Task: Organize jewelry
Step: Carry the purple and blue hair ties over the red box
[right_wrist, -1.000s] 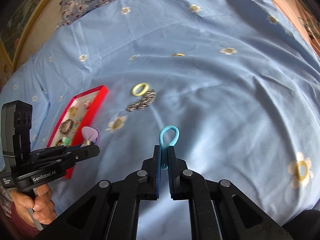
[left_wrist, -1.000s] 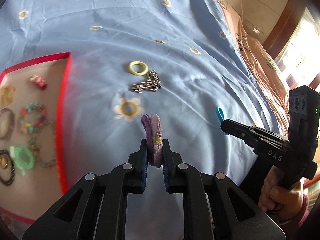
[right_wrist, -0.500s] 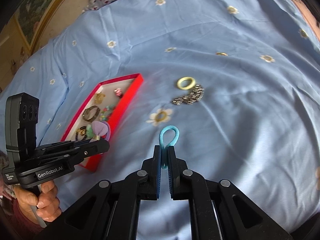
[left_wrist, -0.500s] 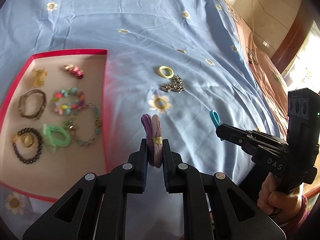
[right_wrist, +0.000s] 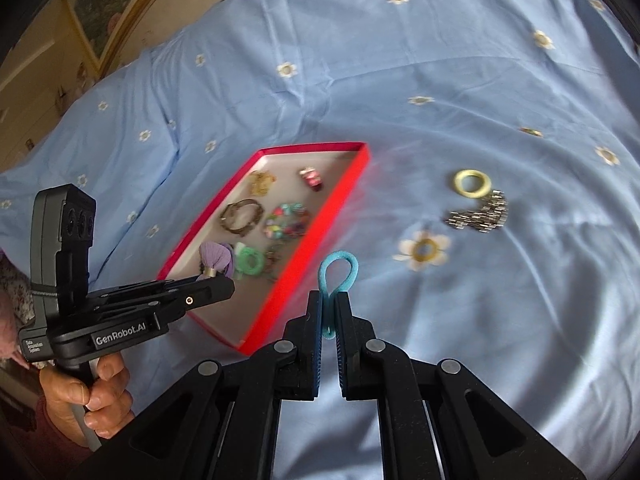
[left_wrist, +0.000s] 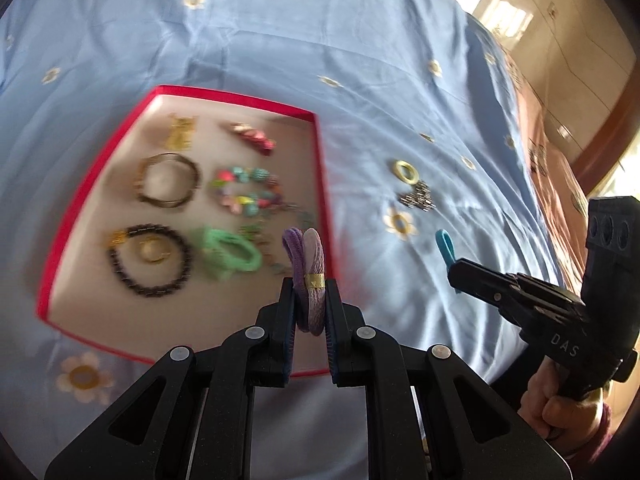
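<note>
My left gripper (left_wrist: 311, 286) is shut on a purple hair tie (left_wrist: 307, 264) with a gold clasp, held over the right edge of the red-rimmed tray (left_wrist: 320, 168). From the right wrist view the same left gripper (right_wrist: 218, 280) and purple hair tie (right_wrist: 216, 258) hover above the tray (right_wrist: 332, 208). My right gripper (right_wrist: 329, 300) is shut on a teal hair tie (right_wrist: 338, 270), just right of the tray. In the left wrist view that gripper (left_wrist: 454, 266) and teal hair tie (left_wrist: 446, 244) hang over the sheet.
The tray holds several bracelets, a green hair tie (left_wrist: 234, 254) and a red clip (left_wrist: 254, 138). A yellow ring (right_wrist: 472, 184) and a silver chain (right_wrist: 480, 216) lie on the blue flowered bed sheet (right_wrist: 500, 80). A hand (right_wrist: 92, 396) grips the left handle.
Both grippers have carried their hair ties leftward toward the tray, which has come fully into view. The yellow ring and silver chain have shifted to the right in both views.
</note>
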`<state>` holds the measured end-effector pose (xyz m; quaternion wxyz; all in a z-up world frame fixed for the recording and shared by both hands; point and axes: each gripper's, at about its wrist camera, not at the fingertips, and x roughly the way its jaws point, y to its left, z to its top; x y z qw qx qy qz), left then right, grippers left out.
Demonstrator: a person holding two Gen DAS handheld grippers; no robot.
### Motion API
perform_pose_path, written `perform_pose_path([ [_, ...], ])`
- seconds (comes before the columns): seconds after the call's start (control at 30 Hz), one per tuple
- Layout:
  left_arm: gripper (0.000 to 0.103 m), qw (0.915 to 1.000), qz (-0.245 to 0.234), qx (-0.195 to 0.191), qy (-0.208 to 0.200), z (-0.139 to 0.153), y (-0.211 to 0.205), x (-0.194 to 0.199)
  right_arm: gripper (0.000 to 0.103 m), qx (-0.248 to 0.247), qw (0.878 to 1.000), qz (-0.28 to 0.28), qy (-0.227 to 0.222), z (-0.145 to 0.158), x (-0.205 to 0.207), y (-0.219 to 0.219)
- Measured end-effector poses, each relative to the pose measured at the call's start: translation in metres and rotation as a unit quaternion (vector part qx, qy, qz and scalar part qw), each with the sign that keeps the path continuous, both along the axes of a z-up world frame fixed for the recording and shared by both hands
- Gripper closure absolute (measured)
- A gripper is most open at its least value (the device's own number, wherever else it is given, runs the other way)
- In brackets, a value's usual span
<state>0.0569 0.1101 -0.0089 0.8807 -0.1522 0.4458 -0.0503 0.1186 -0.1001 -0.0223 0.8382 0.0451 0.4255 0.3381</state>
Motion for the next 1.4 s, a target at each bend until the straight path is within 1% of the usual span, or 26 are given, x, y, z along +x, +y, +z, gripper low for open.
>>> perform_pose_path([
  [0.17, 0.092, 0.9995, 0.030, 0.004, 0.003, -0.002, 0.028, -0.010, 0.097, -0.001, 1.000, 0.031, 0.001, 0.000, -0.004, 0.028],
  [0.43, 0.092, 0.9978, 0.063, 0.012, 0.013, -0.007, 0.060, -0.015, 0.097, -0.007, 0.997, 0.076, 0.002, -0.002, -0.010, 0.067],
  [0.63, 0.092, 0.9960, 0.080, 0.033, 0.022, -0.009, 0.080, -0.015, 0.097, -0.014, 0.995, 0.100, 0.006, -0.006, -0.012, 0.089],
  [0.77, 0.092, 0.9947, 0.082, 0.048, 0.038, -0.015, 0.088, -0.012, 0.097, -0.020, 0.993, 0.115, 0.015, -0.014, -0.009, 0.104],
  [0.93, 0.091, 0.9938, 0.079, 0.056, 0.056, -0.024, 0.092, -0.008, 0.096, -0.031, 0.991, 0.126, 0.025, -0.026, -0.007, 0.117],
  [1.13, 0.090, 0.9937, 0.068, 0.063, 0.064, -0.031, 0.088, -0.004, 0.095, -0.041, 0.991, 0.126, 0.031, -0.034, -0.001, 0.124],
  [1.27, 0.089, 0.9934, 0.070, 0.059, 0.068, -0.035, 0.090, -0.002, 0.093, -0.046, 0.991, 0.125, 0.034, -0.037, 0.001, 0.126],
  [1.33, 0.086, 0.9933, 0.072, 0.056, 0.070, -0.037, 0.091, -0.002, 0.093, -0.047, 0.990, 0.124, 0.036, -0.038, 0.002, 0.127],
  [1.4, 0.086, 0.9931, 0.072, 0.057, 0.073, -0.039, 0.091, -0.002, 0.093, -0.048, 0.990, 0.125, 0.037, -0.039, 0.003, 0.128],
])
